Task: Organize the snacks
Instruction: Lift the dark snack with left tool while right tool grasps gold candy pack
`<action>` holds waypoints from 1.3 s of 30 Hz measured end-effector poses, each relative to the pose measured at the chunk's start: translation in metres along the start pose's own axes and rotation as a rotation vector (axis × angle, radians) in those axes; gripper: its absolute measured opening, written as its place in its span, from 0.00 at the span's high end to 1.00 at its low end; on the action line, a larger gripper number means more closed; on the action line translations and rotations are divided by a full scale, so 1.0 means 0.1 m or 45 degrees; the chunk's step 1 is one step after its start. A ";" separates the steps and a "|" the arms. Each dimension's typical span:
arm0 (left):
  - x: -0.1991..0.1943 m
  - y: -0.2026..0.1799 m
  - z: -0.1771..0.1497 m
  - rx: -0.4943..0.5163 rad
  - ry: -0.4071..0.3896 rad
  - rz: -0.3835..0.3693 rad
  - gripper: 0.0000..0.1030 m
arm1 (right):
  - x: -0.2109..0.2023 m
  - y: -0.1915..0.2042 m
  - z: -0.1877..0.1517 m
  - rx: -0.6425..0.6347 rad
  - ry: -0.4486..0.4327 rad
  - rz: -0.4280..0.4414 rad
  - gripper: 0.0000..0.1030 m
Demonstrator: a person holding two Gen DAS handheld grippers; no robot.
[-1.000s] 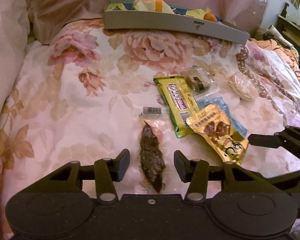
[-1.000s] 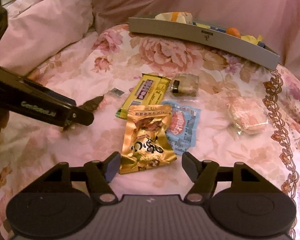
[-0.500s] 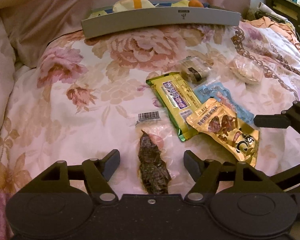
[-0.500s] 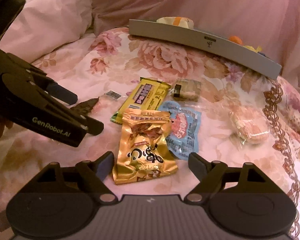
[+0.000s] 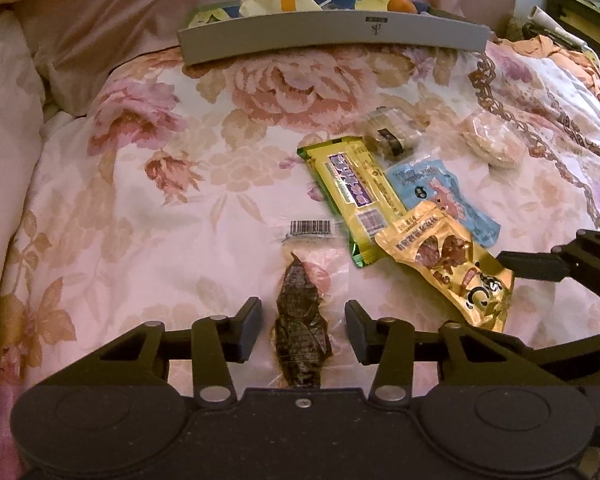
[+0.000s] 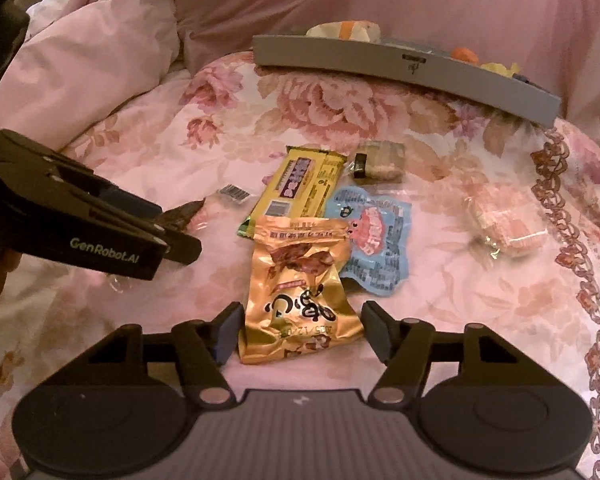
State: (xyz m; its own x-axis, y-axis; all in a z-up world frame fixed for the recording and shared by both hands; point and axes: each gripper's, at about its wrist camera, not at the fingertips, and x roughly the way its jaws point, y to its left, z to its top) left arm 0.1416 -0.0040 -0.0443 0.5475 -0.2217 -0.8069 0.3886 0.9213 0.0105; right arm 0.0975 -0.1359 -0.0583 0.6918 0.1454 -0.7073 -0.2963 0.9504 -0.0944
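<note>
Since half a second ago both grippers have crept forward; the left gripper [image 5: 302, 324] straddles the dark seaweed packet [image 5: 302, 336], the right gripper [image 6: 298, 328] the gold snack bag [image 6: 300, 292], both jaws wide, holding nothing; six snacks lie on the bed [image 5: 140, 200], few in the grey tray [image 5: 332, 36].

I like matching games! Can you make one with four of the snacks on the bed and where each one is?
Things:
1. gold pouch
2. dark snack in clear wrap
3. yellow bar
4. orange fruit

Places:
A. in the grey tray
B. between the open fingers of the left hand-held gripper
C. partly under the gold pouch's top edge
D. between the open fingers of the right hand-held gripper

Pairs: 1-D, 2-B, 3-C, 4-A
</note>
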 end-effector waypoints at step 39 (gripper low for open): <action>-0.20 -0.09 -0.06 -0.078 -0.110 0.035 0.55 | -0.16 0.20 -0.05 -0.411 -0.172 -0.301 0.37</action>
State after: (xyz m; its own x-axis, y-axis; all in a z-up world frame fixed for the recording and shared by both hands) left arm 0.1222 -0.0056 -0.0316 0.6204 -0.2201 -0.7528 0.3280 0.9446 -0.0058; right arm 0.0777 -0.1204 -0.0525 0.8392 -0.0112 -0.5437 -0.2953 0.8302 -0.4729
